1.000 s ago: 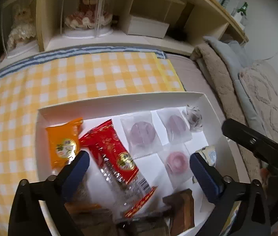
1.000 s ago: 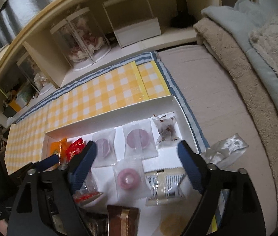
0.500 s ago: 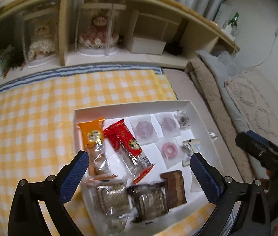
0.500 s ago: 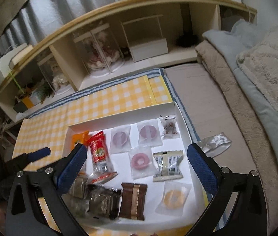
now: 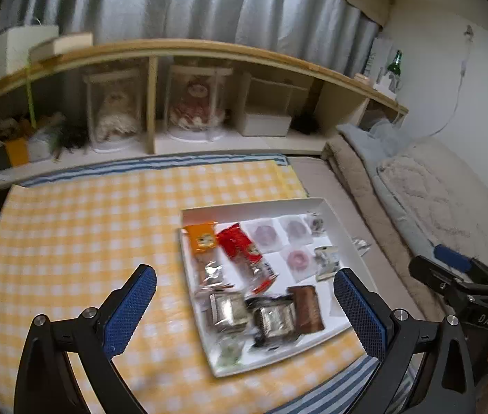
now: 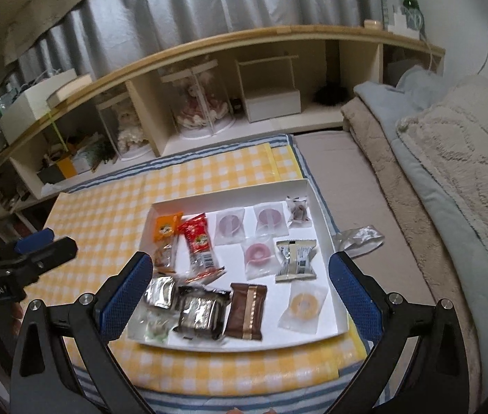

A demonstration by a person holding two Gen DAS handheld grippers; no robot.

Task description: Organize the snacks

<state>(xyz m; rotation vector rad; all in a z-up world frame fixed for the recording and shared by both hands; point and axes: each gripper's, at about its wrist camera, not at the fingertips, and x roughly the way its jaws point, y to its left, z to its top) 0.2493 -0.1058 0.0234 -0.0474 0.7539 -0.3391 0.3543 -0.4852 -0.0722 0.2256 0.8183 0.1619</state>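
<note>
left wrist view: the left gripper (image 5: 244,305) hangs over the yellow checked cloth (image 5: 88,227) with its blue-padded fingers (image 5: 130,307) spread wide and nothing between them. the white tray (image 5: 333,212) lies at about 4 o'clock from the picture's centre, holding an orange packet (image 5: 203,238), a red packet (image 5: 242,246) just beside it, and a brown bar (image 5: 307,308) nearer the camera. the right gripper (image 5: 450,272) shows at 3 o'clock, apart from the tray. right wrist view: the right gripper (image 6: 238,288) has just been opening and its jaws stand fully apart, empty, above the tray's (image 6: 230,191) near edge. a yellow ring sweet (image 6: 302,303) sits at 5 o'clock, a white wrapped snack (image 6: 295,258) beyond it. a clear wrapper (image 6: 359,236) lies off the tray at 3 o'clock. the left gripper (image 6: 42,245) is at 9 o'clock.
</note>
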